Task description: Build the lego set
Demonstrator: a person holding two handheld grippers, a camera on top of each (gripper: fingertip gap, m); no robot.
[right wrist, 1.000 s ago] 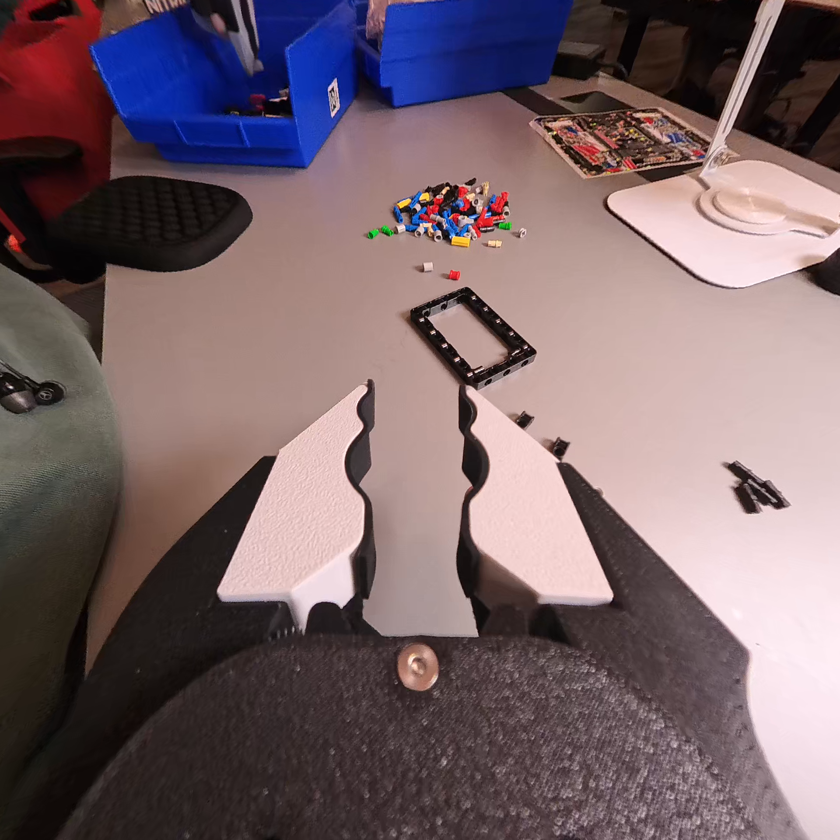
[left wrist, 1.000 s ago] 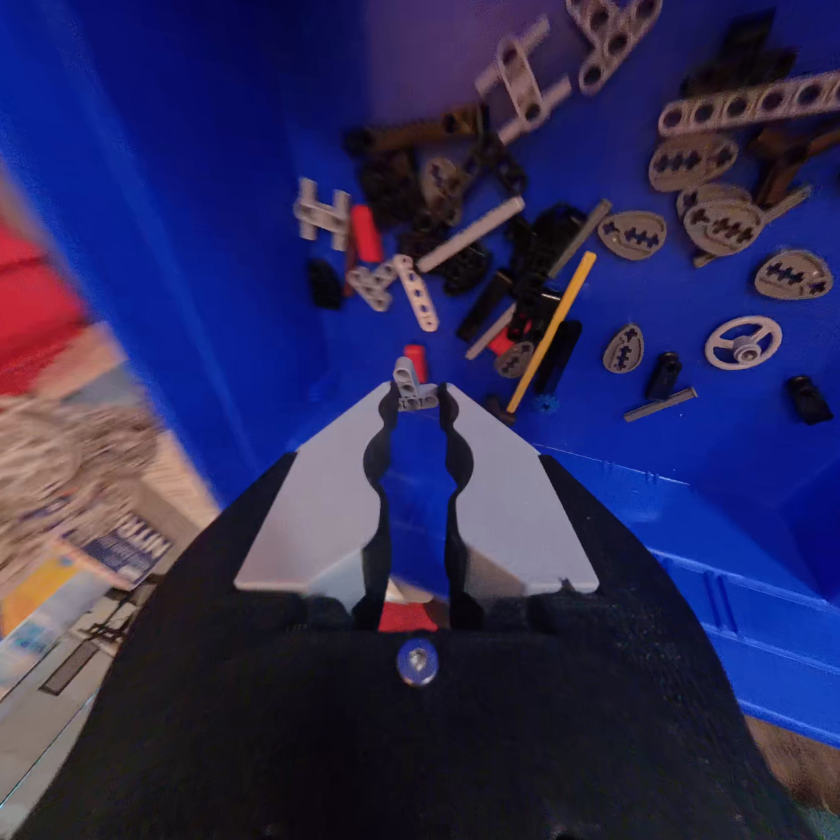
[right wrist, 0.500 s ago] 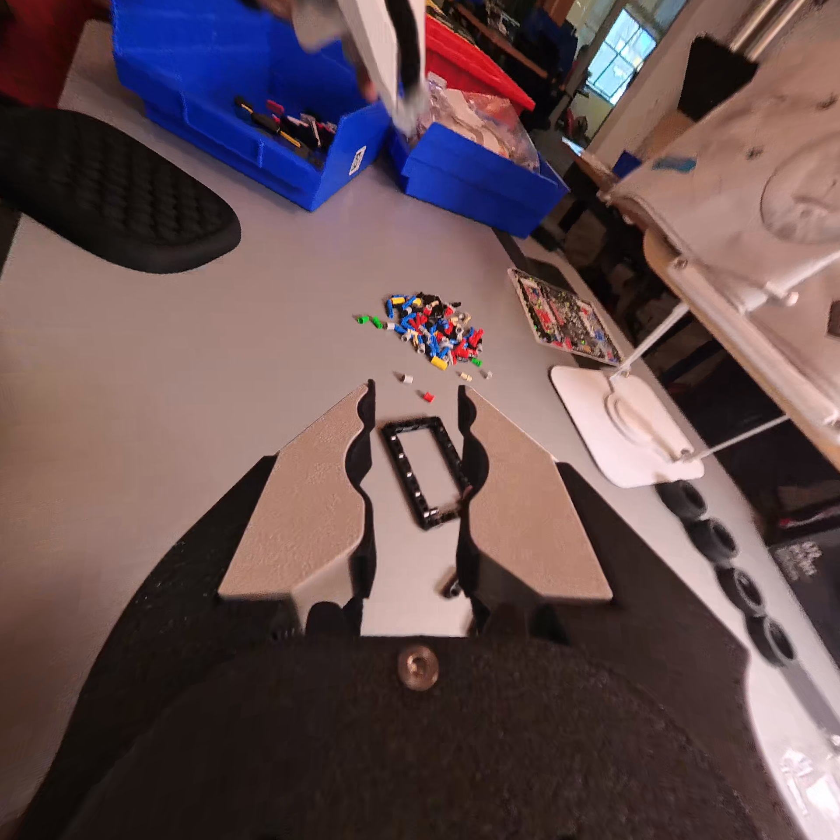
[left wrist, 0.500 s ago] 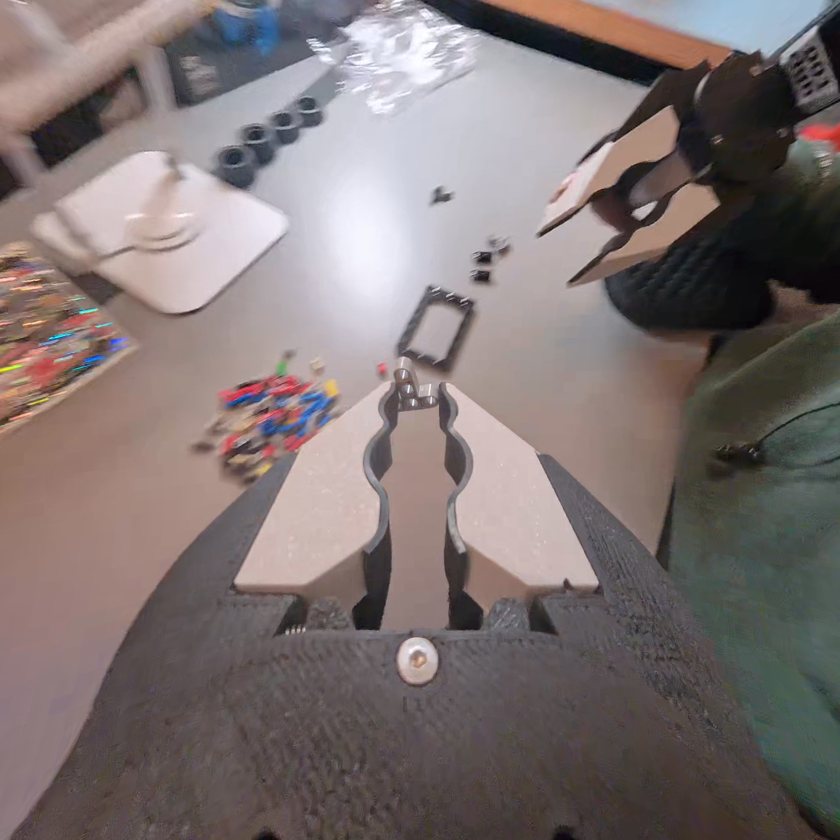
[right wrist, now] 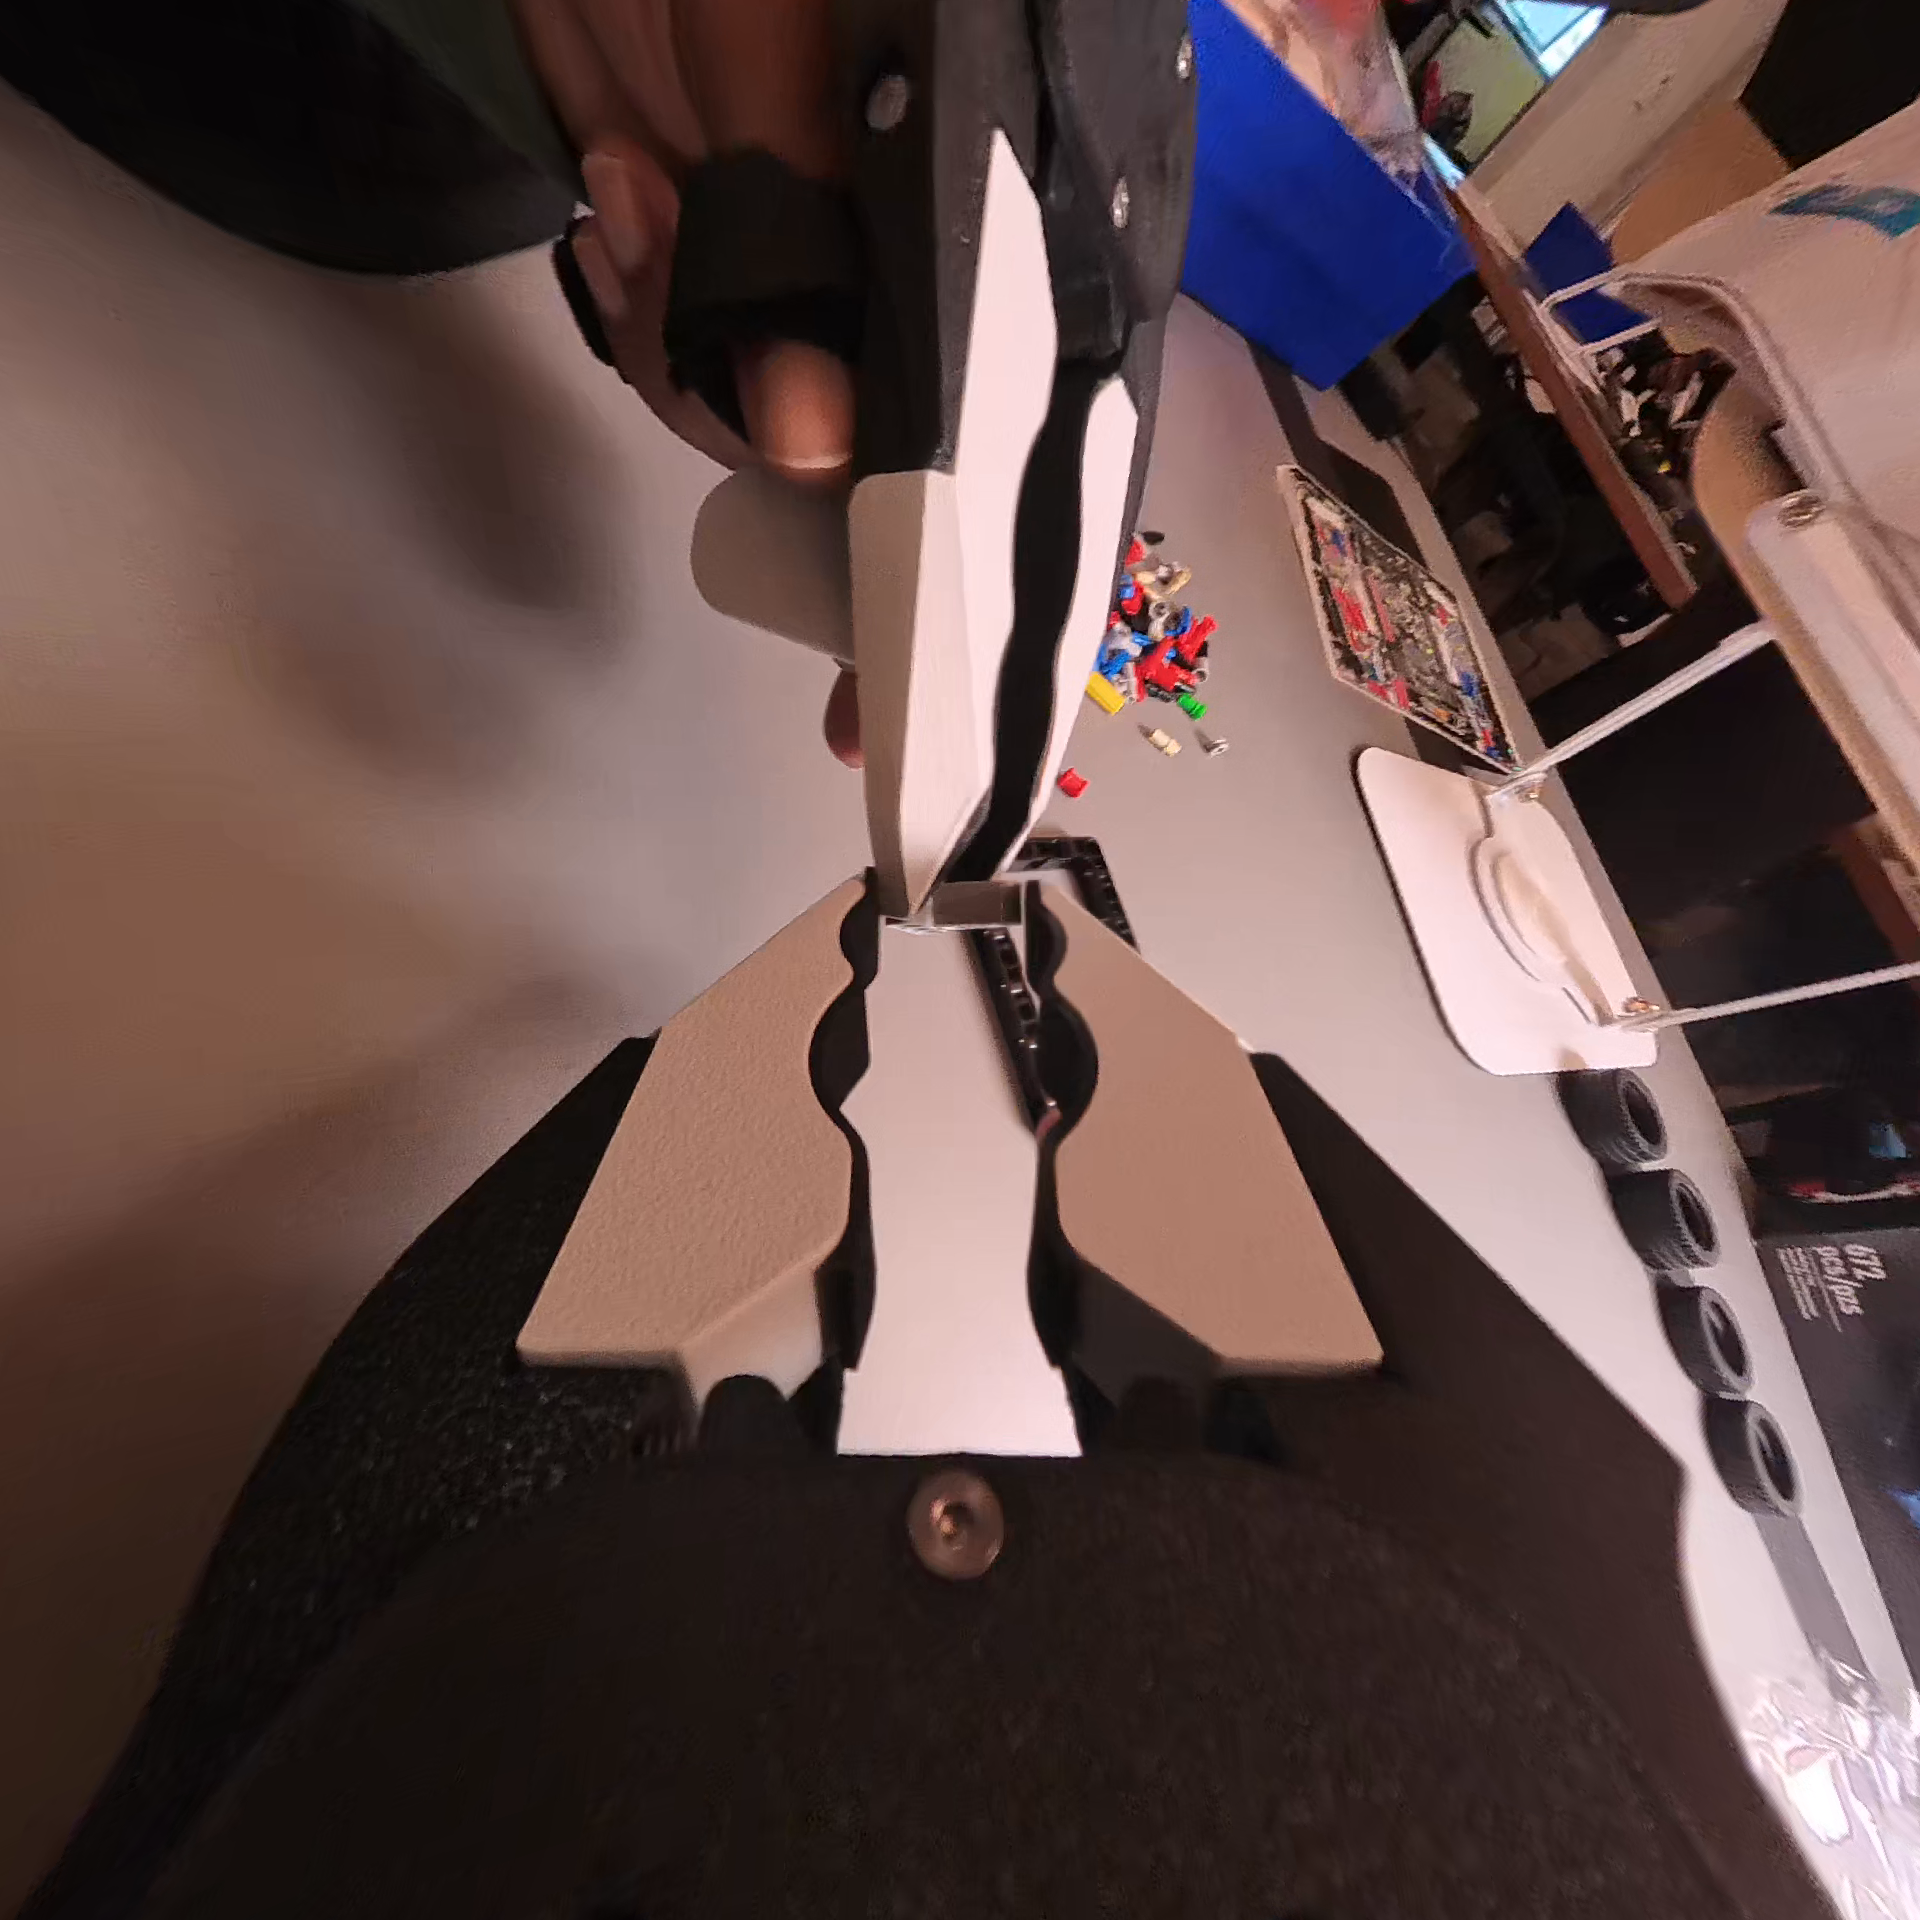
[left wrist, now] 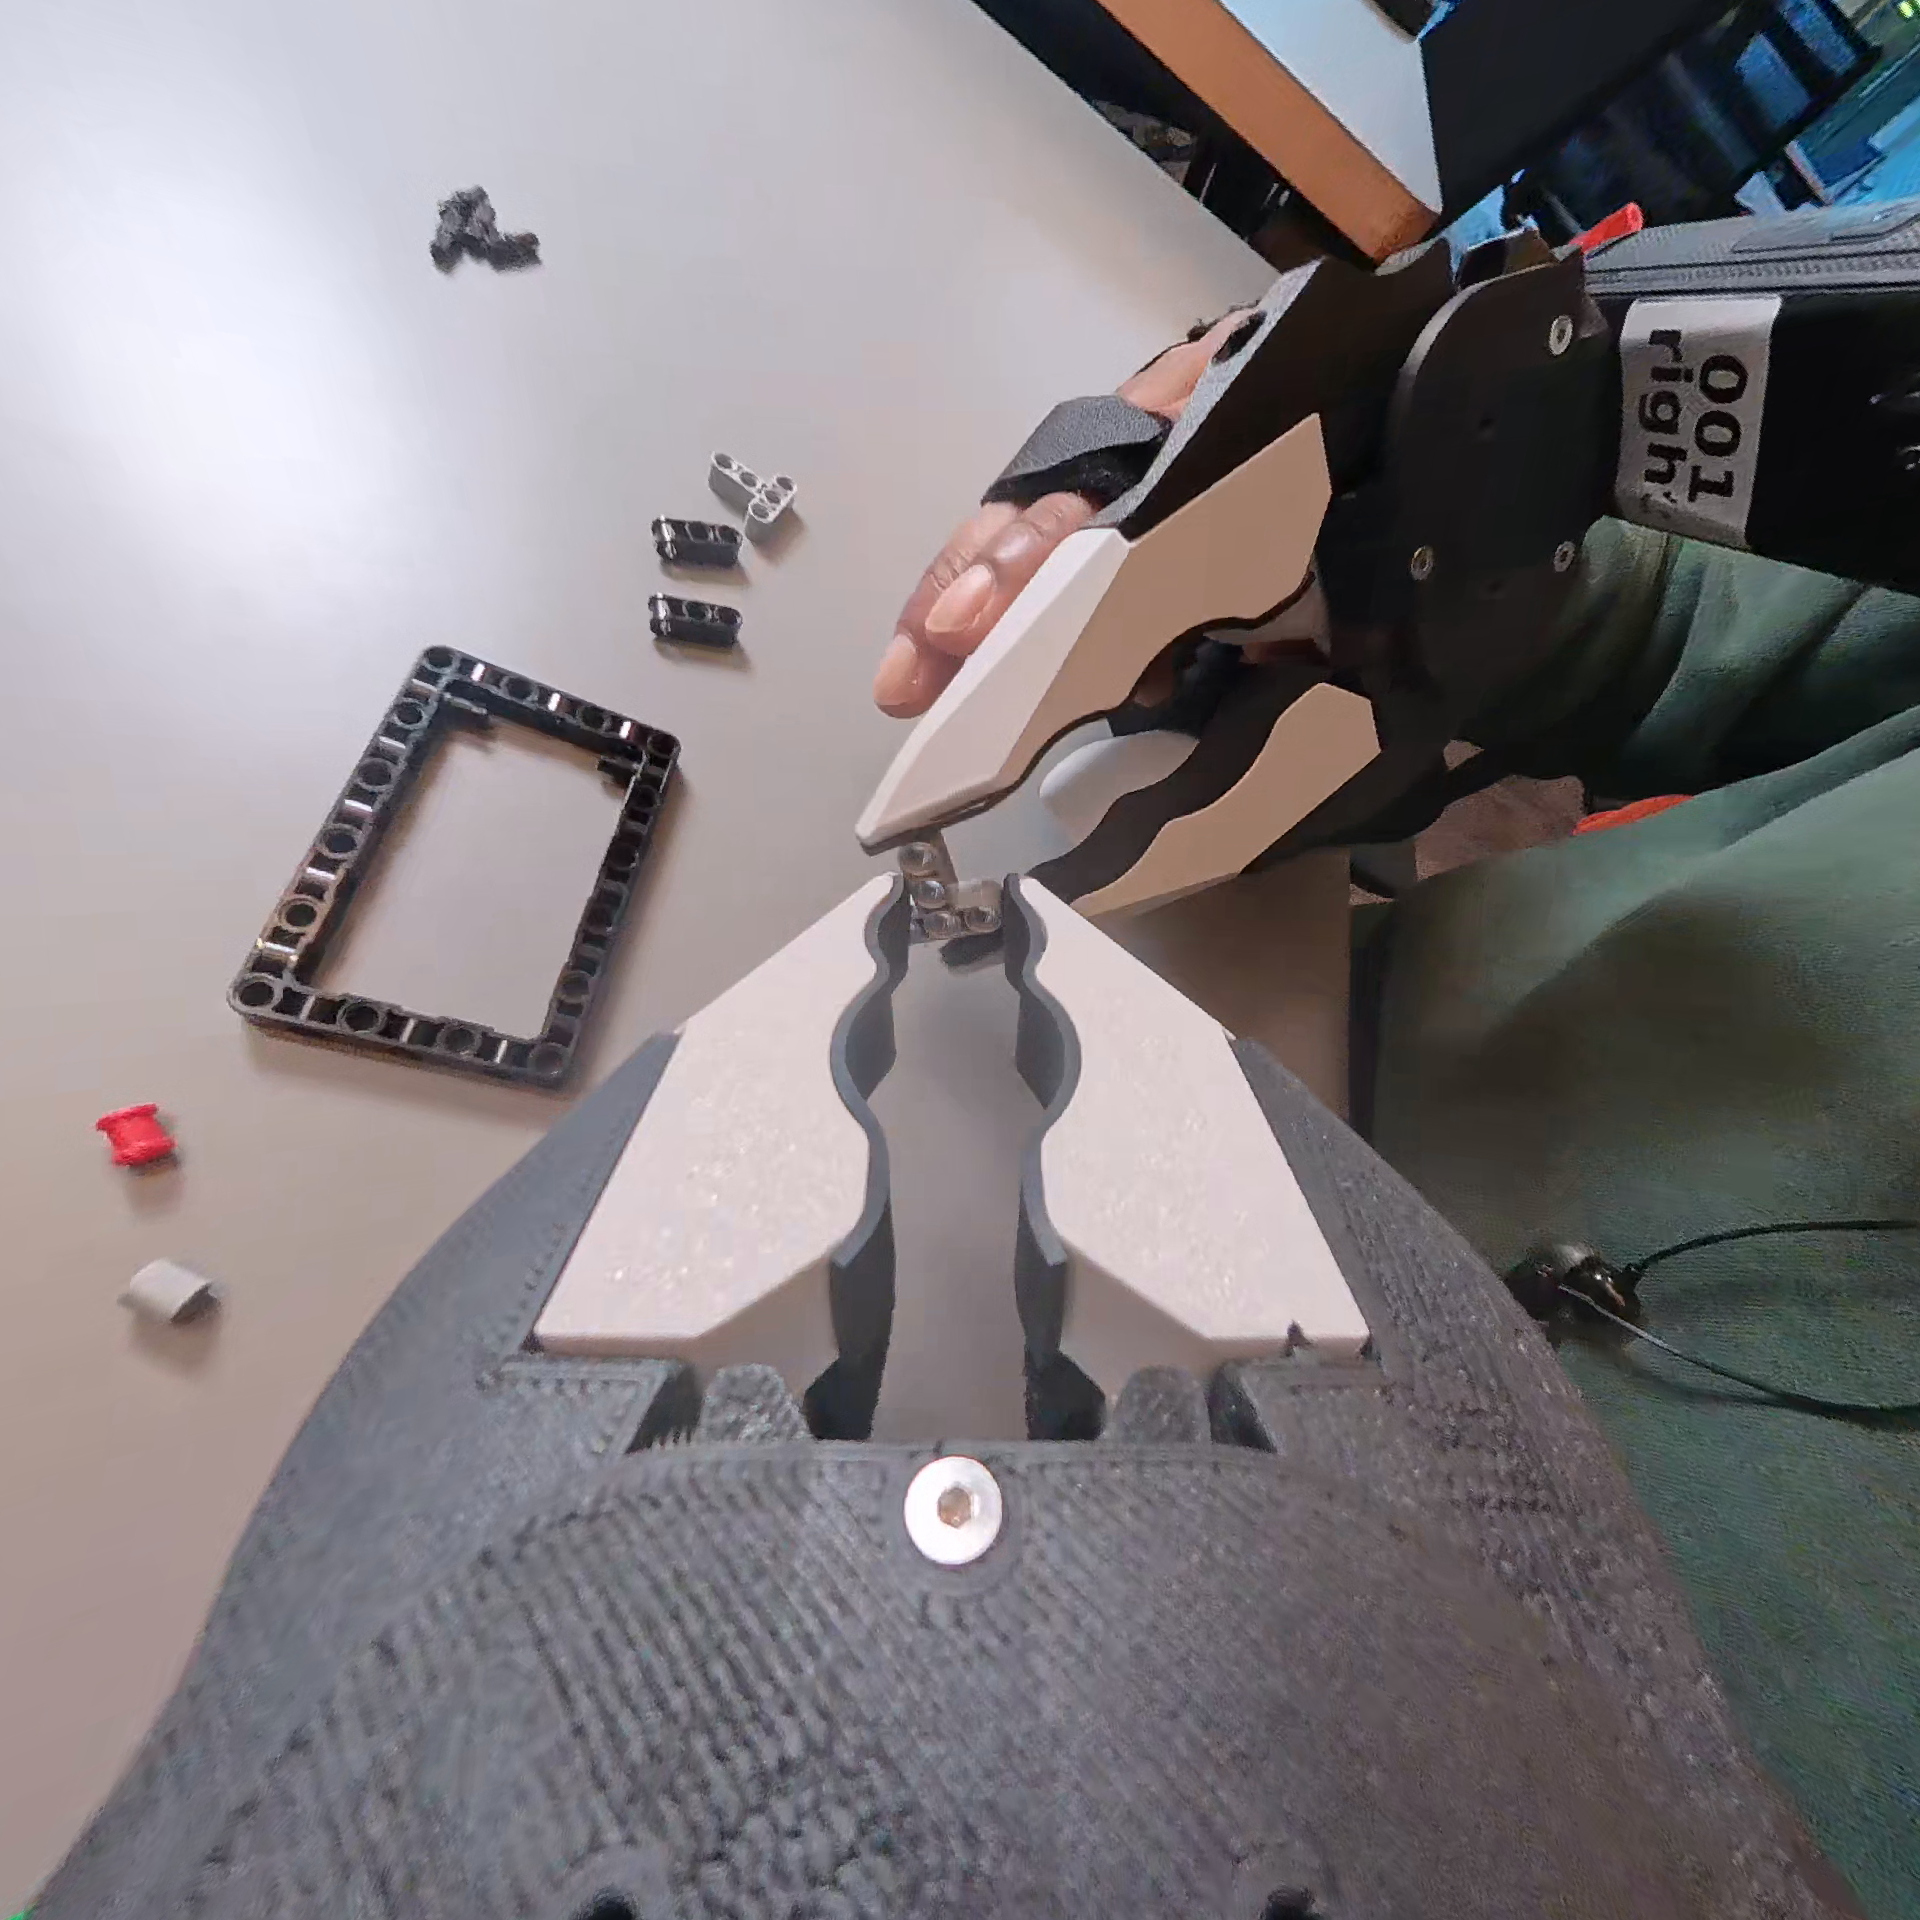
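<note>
My left gripper (left wrist: 951,914) is clamped on a small grey L-shaped piece (left wrist: 948,906), dead centre of the left wrist frame, held above the table (left wrist: 260,312). My right gripper (left wrist: 956,868) reaches in from the upper right of that frame with its fingers spread around the same piece: the upper fingertip touches the piece's top end, the lower one sits just beside it. In the right wrist view the piece (right wrist: 971,906) spans the gap between the tips. I can't tell if there's real clamping force yet, so I'm calling the right one open and this a handover in progress. Further out, left of centre in the left view, the black rectangular frame (left wrist: 457,878) lies flat with nothing attached to it. Above it are two short black connectors (left wrist: 696,577), another grey L-piece (left wrist: 752,496), and a black clump (left wrist: 480,231) at upper left. A red bush (left wrist: 135,1135) and grey sleeve (left wrist: 169,1291) are at lower left. In the right view, the sorted small-parts pile (right wrist: 1153,644) and four tyres (right wrist: 1683,1278) are all loose. My read: the build has barely started, with parts staged and no joints visible, so nearly all assembly is left.
</note>
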